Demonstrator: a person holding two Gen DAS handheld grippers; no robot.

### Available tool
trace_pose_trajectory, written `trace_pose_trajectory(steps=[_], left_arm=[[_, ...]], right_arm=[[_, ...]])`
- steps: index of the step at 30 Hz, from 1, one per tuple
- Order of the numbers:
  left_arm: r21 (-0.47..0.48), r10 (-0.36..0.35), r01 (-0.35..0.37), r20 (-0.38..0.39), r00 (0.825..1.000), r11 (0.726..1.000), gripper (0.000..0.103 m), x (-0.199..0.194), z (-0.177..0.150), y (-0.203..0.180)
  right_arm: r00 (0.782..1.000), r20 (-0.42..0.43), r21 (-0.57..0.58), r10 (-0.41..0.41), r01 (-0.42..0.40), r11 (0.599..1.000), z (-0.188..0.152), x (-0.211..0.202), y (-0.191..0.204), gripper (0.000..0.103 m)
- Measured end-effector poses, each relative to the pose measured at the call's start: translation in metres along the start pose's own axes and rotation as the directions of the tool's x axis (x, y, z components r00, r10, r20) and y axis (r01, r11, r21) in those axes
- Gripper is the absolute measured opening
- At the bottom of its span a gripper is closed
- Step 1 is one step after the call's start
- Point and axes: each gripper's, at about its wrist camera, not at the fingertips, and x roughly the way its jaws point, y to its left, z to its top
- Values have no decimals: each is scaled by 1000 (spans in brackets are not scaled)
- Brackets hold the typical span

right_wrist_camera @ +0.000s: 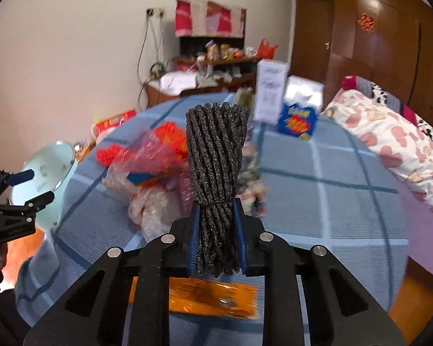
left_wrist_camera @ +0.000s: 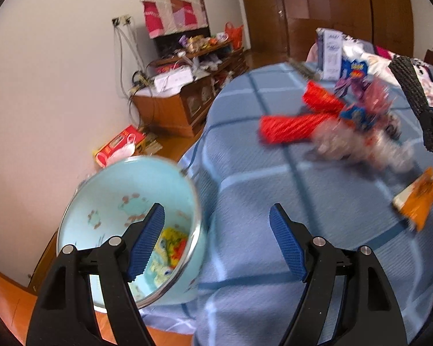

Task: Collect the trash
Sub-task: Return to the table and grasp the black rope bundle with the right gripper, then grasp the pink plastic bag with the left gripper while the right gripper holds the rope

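My right gripper is shut on a dark grey bundle of twisted cords, which stands up between its blue pads; the same bundle shows at the right edge of the left wrist view. My left gripper is open with nothing between its fingers, over the bed's edge beside a light blue bin that holds some yellow wrappers. On the blue checked blanket lie red wrappers, a crumpled clear plastic bag and an orange wrapper. The left gripper is in front of the bin.
A white carton and a blue snack packet stand at the bed's far side. A pink patterned quilt lies on the right. A cluttered wooden cabinet, a red box on the floor and a wardrobe line the walls.
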Motion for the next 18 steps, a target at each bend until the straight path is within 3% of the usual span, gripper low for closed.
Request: trace_pose_trajectory(steps=[10, 18], left_arm=[[97, -115, 106, 88, 990, 990, 74, -15, 41, -71], [176, -192, 171, 111, 975, 970, 74, -14, 61, -131]], right_arm=[[989, -22, 72, -149, 150, 986, -32, -19, -64, 23], [983, -29, 124, -182, 184, 975, -51, -26, -95, 23]])
